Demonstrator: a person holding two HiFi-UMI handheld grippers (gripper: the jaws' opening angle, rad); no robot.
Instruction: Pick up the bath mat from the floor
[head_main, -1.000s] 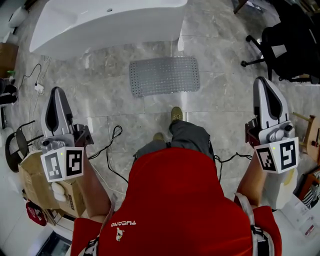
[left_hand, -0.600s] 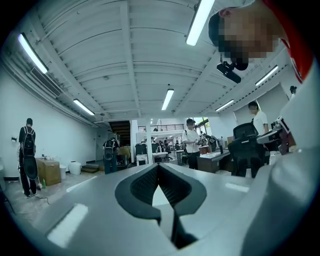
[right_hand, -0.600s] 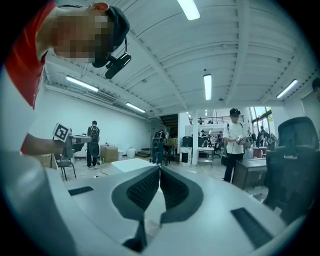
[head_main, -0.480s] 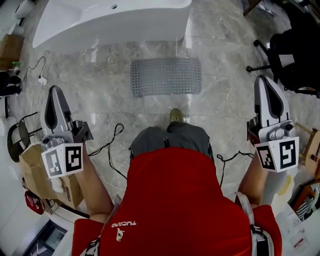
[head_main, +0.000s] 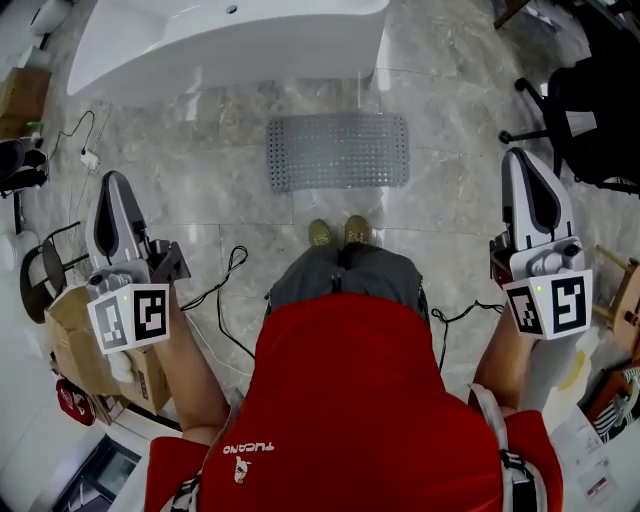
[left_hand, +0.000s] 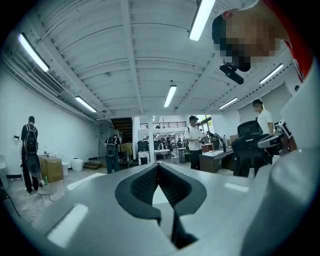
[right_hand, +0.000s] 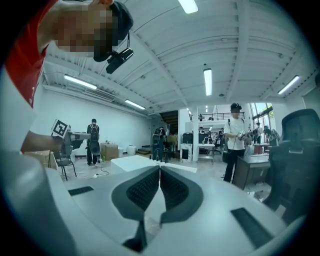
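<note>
From the head view, the grey bath mat (head_main: 338, 151) lies flat on the floor just in front of the white bathtub (head_main: 230, 40), while the left gripper (head_main: 112, 180) and right gripper (head_main: 525, 160) are well short of the tub. The left gripper view shows its jaws pressed together with nothing between them. The right gripper view shows the same: tips meeting, empty.

white tub (head_main: 230, 50) cut by top edge, black chair (head_main: 598, 110) — right edge

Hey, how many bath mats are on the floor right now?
1. The grey bath mat lies flat on the tiles, between the person's shoes and the white bathtub. The person's body hides some floor, so another could be unseen.
</note>
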